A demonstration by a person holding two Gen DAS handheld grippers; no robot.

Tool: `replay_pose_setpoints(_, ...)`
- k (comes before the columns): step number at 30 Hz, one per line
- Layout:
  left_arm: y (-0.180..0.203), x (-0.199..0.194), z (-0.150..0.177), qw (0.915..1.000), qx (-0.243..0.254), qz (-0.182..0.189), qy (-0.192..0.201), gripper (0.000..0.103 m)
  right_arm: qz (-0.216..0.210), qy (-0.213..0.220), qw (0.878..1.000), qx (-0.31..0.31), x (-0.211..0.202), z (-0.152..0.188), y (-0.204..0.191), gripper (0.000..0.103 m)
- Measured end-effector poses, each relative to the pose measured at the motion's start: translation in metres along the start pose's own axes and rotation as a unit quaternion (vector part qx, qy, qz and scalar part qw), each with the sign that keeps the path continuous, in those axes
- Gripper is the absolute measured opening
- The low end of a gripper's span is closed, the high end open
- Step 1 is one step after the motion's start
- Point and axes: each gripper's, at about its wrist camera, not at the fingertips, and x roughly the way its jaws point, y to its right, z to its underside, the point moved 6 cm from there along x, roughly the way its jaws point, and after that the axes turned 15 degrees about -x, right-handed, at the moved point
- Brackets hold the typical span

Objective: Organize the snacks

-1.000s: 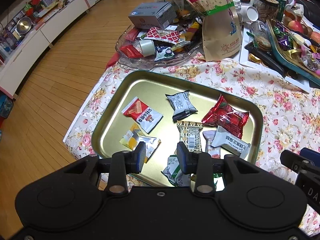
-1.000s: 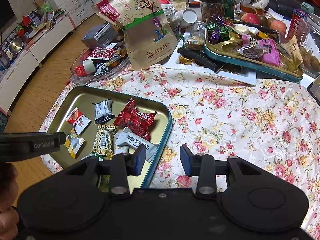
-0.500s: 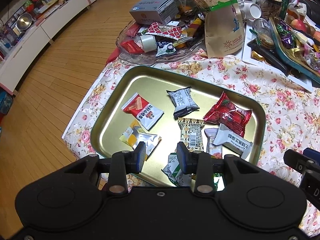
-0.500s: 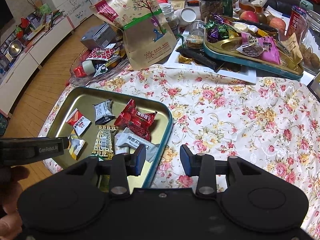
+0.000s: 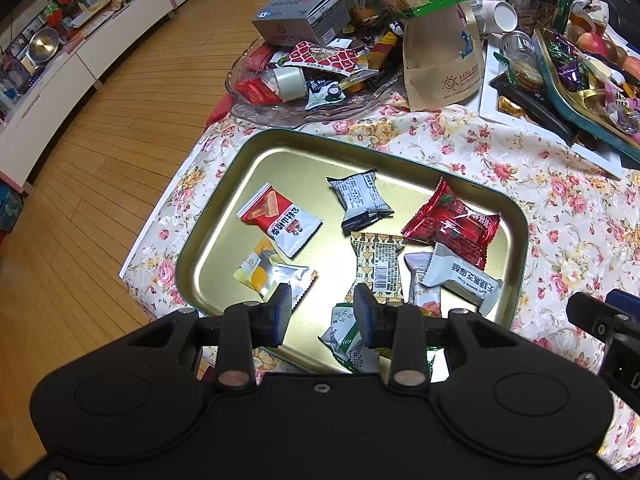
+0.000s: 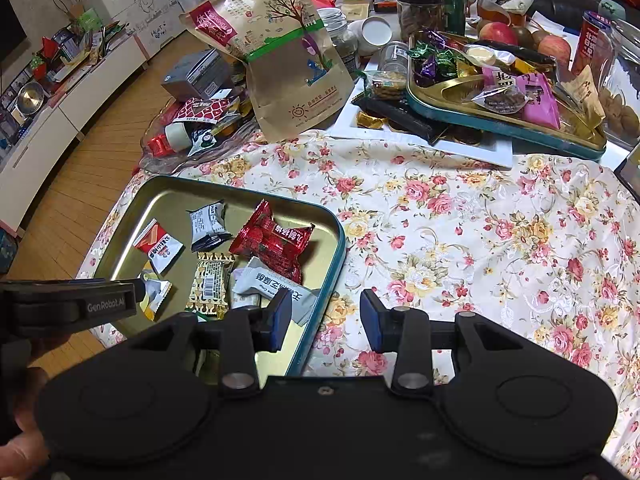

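A gold tray (image 5: 288, 160) with a teal rim (image 6: 338, 240) lies on the floral tablecloth and holds several wrapped snacks: a red-and-white packet (image 5: 280, 220), a grey packet (image 5: 360, 202), a red packet (image 5: 452, 224), a barcode packet (image 5: 380, 268), a yellow-silver packet (image 5: 272, 276), a white packet (image 5: 460, 280) and a green-white packet (image 5: 344, 340). My left gripper (image 5: 322, 314) is open and empty above the tray's near edge. My right gripper (image 6: 326, 322) is open and empty over the tray's right rim and the cloth.
A glass dish (image 5: 304, 108) of mixed snacks, a grey box (image 5: 300, 20) and a tall paper snack bag (image 6: 280, 60) stand behind the tray. A second teal tray (image 6: 500, 120) of sweets sits on a white board at the back right. The wooden floor lies left.
The left gripper has drawn back slightly, so the tray sits a little farther in its view. The right gripper has barely moved. Both stay open.
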Motion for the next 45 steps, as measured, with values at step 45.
replay_pose_setpoints(45, 0.0036, 0.0006, 0.0038, 0.9999, 0.016, 0.003, -0.004, 0.045, 0.001, -0.002, 1.0, -0.006, 0.0019, 0.0015, -0.0036, 0.04)
